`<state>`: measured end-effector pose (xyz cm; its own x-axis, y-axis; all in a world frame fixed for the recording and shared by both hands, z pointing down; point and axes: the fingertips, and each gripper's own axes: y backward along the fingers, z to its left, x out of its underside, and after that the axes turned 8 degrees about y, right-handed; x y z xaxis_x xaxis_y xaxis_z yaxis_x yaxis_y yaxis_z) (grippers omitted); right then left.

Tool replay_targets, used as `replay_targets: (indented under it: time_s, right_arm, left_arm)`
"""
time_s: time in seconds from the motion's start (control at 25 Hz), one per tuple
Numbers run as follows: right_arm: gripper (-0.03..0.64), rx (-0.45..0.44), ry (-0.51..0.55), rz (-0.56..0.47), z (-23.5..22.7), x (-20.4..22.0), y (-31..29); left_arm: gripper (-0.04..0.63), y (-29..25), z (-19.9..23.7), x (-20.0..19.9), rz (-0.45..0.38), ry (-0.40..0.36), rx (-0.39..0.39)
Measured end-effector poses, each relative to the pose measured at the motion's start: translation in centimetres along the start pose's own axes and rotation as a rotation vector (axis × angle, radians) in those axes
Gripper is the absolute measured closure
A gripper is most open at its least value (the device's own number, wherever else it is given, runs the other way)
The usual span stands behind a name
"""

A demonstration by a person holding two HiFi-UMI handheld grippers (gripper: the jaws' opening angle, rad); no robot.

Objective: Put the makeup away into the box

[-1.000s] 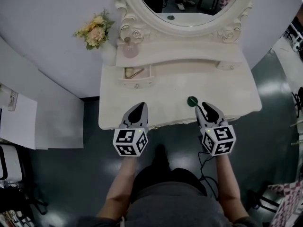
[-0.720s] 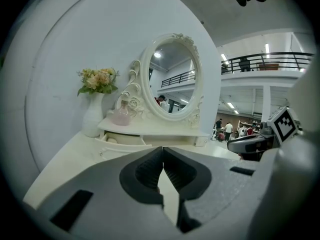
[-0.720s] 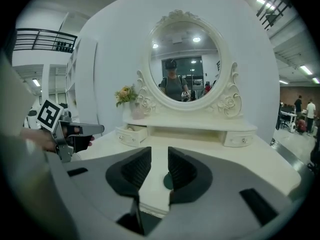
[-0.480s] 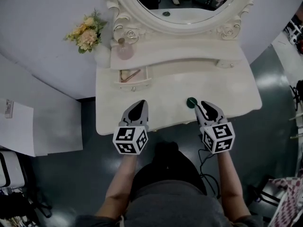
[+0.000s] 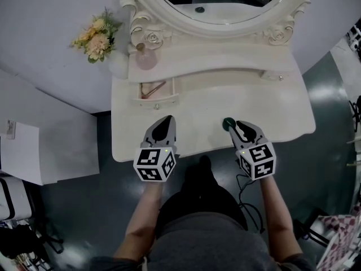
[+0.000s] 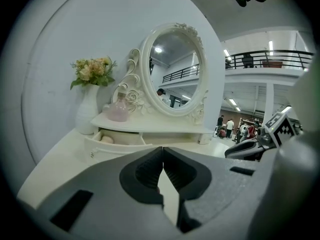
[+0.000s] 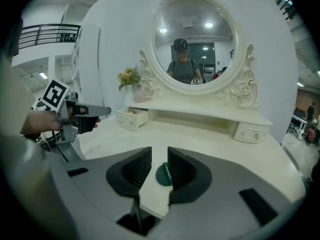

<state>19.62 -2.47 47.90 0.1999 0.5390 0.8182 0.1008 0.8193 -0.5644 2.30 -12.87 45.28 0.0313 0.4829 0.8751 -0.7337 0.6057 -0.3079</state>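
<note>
Nearest us, the left hand-held gripper (image 5: 163,123) hovers over the front edge of the worktop (image 5: 197,109) with its jaws together and nothing between them. The right hand-held gripper (image 5: 235,127) stands with its jaws apart. The small green makeup disc (image 5: 228,122) lies flat on the worktop right at their tips, and the pads are not pressing on it. The step in hand looks like the pick-up of that disc. To do it well, we think the right jaws should sink until they straddle the low rim on both sides, keep square to it so the flat piece does not skid away, and only then close. Farther back on the left, the little open drawer (image 5: 158,91) is probably the box meant. It already holds something thin, so we would carry the disc there level and set it down beside that. At the very back, the pink bottle (image 5: 146,59) and the flowers (image 5: 93,34) are well clear of that path. Against a second ago, the right hand-held gripper has dropped and nosed in onto the disc, its jaws are a touch narrower, and the disc has not moved.
</note>
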Motion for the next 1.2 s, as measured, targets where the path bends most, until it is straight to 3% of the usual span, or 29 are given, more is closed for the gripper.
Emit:
replay_targets:
  time_s: [0.76, 1.2]
  right_arm:
    - [0.512, -0.145, 0.11, 0.268, 0.0, 5.0, -5.4]
    - [0.538, -0.176, 0.126, 0.346, -0.2, 6.3, -6.3]
  left_arm:
    - [0.589, -2.0, 1.8, 1.9, 0.037, 0.062, -0.084]
    - [0.589, -2.0, 2.4, 2.6, 0.046, 0.086, -0.121]
